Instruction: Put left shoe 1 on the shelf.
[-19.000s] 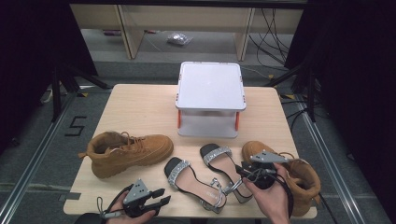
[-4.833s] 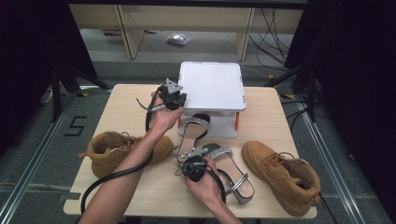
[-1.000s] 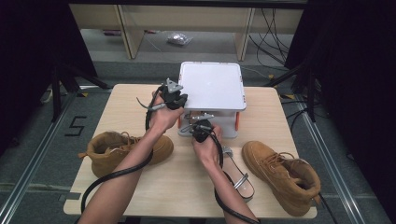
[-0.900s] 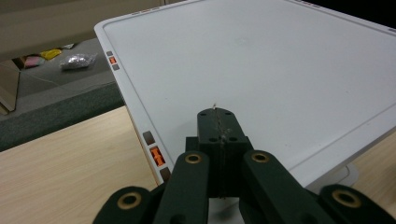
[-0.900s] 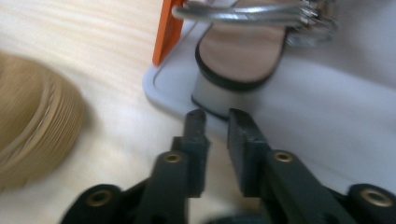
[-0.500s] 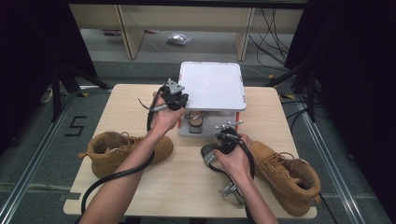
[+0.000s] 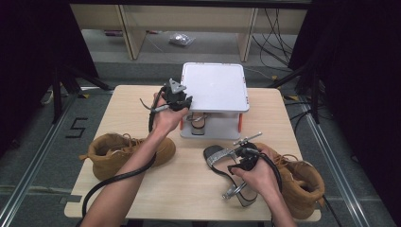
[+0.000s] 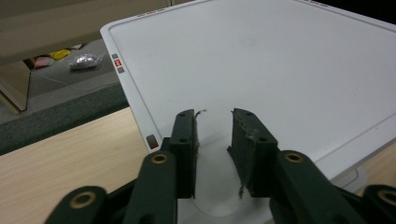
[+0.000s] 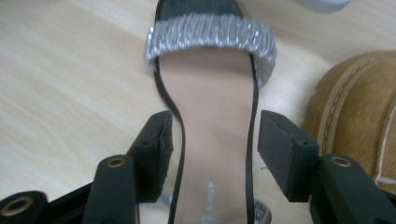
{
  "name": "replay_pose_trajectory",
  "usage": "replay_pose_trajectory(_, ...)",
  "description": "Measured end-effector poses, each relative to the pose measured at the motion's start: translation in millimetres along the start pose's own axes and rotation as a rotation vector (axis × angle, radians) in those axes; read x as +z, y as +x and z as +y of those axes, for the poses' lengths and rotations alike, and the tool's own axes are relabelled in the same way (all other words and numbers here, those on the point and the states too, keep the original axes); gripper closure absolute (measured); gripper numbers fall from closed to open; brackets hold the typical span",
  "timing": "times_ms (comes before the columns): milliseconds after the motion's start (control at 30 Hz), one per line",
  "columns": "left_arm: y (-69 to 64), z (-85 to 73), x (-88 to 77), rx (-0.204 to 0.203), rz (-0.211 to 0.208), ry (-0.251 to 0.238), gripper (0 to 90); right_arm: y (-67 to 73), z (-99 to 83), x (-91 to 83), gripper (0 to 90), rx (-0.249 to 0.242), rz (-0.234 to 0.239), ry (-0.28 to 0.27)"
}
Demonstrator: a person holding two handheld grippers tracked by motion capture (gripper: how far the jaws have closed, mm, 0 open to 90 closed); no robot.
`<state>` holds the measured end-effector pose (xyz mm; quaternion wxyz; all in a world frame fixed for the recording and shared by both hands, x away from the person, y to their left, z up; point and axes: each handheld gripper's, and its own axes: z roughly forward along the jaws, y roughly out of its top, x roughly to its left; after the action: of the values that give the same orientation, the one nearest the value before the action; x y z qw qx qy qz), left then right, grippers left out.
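Observation:
A white rack (image 7: 217,87) with orange legs stands at the table's far middle. One black sandal (image 7: 197,124) lies on its lower shelf. My left gripper (image 7: 185,103) is at the top's left edge (image 8: 280,60). Its jaws (image 8: 214,116) have just been opening and stand apart with nothing between them. A second sandal (image 7: 218,155) with a silver strap (image 9: 210,37) lies on the table at the front right. My right gripper (image 7: 239,160) hovers over it. Its jaws (image 9: 215,128) have just been opening and straddle the insole without touching.
A tan boot (image 7: 118,151) lies at the front left, under my left forearm. Its mate (image 7: 302,182) sits at the front right, close beside the sandal and my right gripper (image 9: 359,102). Cables trail from both grippers.
My right hand drew back from the rack's front toward the front right and now sits over the sandal on the table. One sandal stays on the rack's lower shelf. The left hand kept still.

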<state>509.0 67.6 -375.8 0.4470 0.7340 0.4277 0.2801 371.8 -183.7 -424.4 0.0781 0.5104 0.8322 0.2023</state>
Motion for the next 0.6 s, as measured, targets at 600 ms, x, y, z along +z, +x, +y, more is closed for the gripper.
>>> replay_pose_trajectory(600, -5.1, 3.0, 2.9, -0.027, -0.024, -0.007, 51.8, -9.4, -9.5, 4.4, 39.1, 0.0, 0.001, 0.058)
